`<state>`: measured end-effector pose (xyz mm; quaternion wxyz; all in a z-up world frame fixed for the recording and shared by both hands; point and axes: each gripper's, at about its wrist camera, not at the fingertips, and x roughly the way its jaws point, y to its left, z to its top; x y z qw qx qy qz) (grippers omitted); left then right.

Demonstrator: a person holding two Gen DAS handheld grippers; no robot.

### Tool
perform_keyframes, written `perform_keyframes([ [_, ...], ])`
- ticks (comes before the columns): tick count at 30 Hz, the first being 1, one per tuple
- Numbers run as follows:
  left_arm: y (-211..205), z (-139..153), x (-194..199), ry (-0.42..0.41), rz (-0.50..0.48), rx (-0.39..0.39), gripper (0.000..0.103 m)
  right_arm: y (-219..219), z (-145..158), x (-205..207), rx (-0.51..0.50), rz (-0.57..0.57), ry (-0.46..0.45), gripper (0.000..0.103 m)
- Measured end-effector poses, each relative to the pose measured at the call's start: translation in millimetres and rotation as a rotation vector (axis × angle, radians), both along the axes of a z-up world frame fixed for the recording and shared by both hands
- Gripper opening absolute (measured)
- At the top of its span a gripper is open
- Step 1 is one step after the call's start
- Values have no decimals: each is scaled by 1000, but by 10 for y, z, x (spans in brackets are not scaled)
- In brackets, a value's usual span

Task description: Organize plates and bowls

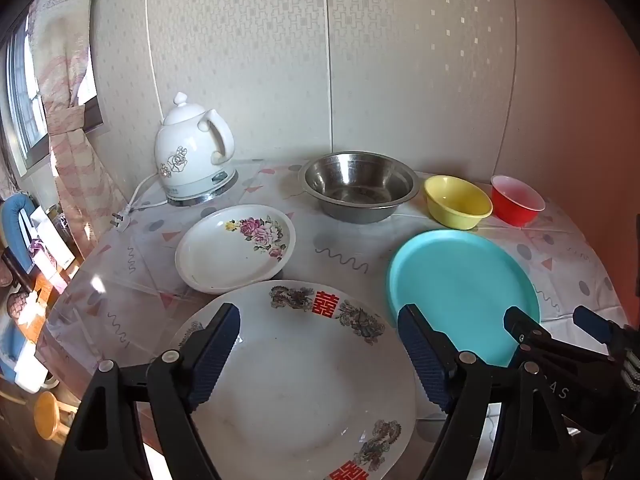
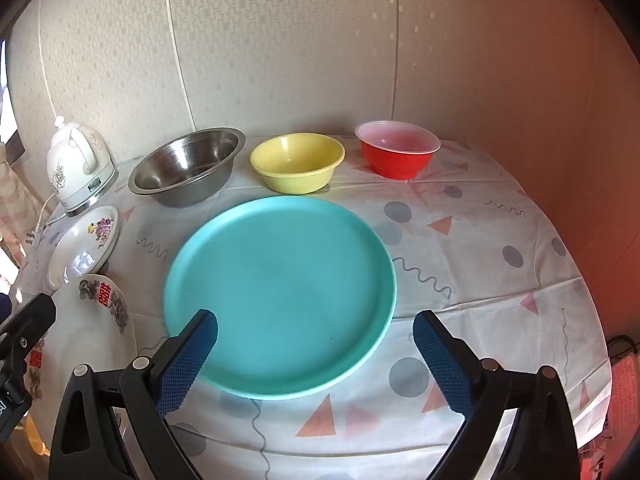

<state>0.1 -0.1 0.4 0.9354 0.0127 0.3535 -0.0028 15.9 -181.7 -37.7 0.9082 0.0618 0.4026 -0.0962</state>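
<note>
A: Where do the plates sit?

B: Near edge of the bench (image 2: 500, 312). The big white plate with red characters (image 1: 296, 380) is nearest on the left, the teal plate (image 2: 280, 296) to its right, and the flowered plate (image 1: 236, 248) just behind the white one.

A: The bowls?

B: In a row along the far side: steel bowl (image 1: 358, 186), yellow bowl (image 2: 298, 162), red bowl (image 2: 398, 152), left to right.

A: The jaws?

B: The left gripper (image 1: 320, 332) hangs over the white plate, jaws wide, holding nothing. The right gripper (image 2: 316, 340) hangs over the teal plate's near rim, jaws wide too.

A: Anything else?

B: A white kettle (image 1: 192, 152) in the far left corner.
</note>
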Motion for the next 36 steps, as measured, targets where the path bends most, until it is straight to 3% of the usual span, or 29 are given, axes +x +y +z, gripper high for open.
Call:
perform_keyframes([
  [36,25,-85,42,35,0,4,82,38,-11,24,15,-2,1,100],
])
